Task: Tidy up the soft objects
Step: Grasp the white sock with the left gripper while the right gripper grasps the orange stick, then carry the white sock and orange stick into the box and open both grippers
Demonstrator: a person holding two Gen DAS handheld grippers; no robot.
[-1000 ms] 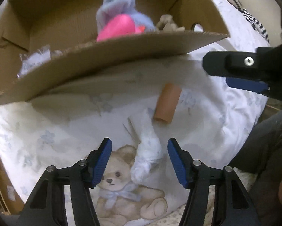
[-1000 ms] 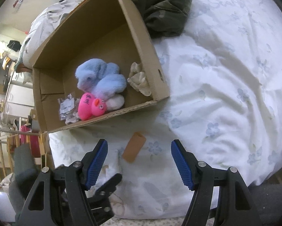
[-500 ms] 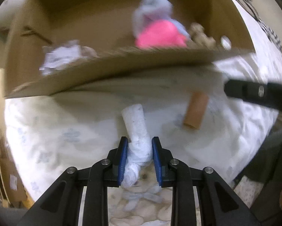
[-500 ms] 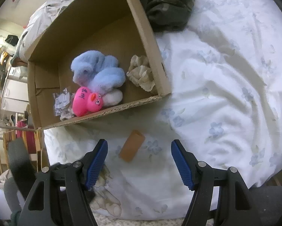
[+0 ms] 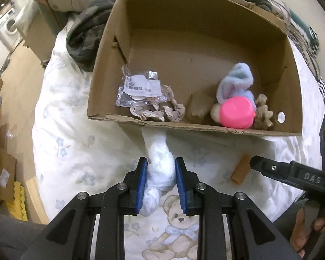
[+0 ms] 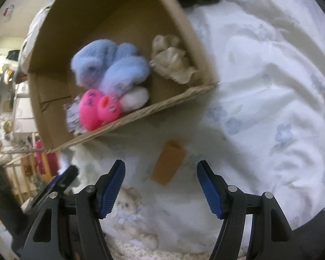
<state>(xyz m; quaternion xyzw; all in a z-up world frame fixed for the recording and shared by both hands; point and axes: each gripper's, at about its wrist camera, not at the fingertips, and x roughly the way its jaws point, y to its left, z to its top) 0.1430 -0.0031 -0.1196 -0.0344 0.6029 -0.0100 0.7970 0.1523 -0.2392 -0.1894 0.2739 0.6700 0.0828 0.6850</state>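
Note:
My left gripper is shut on a knotted white cloth roll and holds it above the bed, its far end near the front wall of the cardboard box. The box holds a blue plush, a pink rubber duck, a beige scrunchie, a beige cloth and a plastic packet. My right gripper is open just above a brown cardboard tube lying on the white bedsheet. The tube also shows in the left wrist view.
The white flowered sheet with a teddy bear print covers the bed. Dark clothing lies beside the box at the back left. Boxes and wooden floor lie off the bed's left side.
My left gripper closed on the white cloth roll and lifted it toward the box. My right gripper moved down closer to the brown tube, still open.

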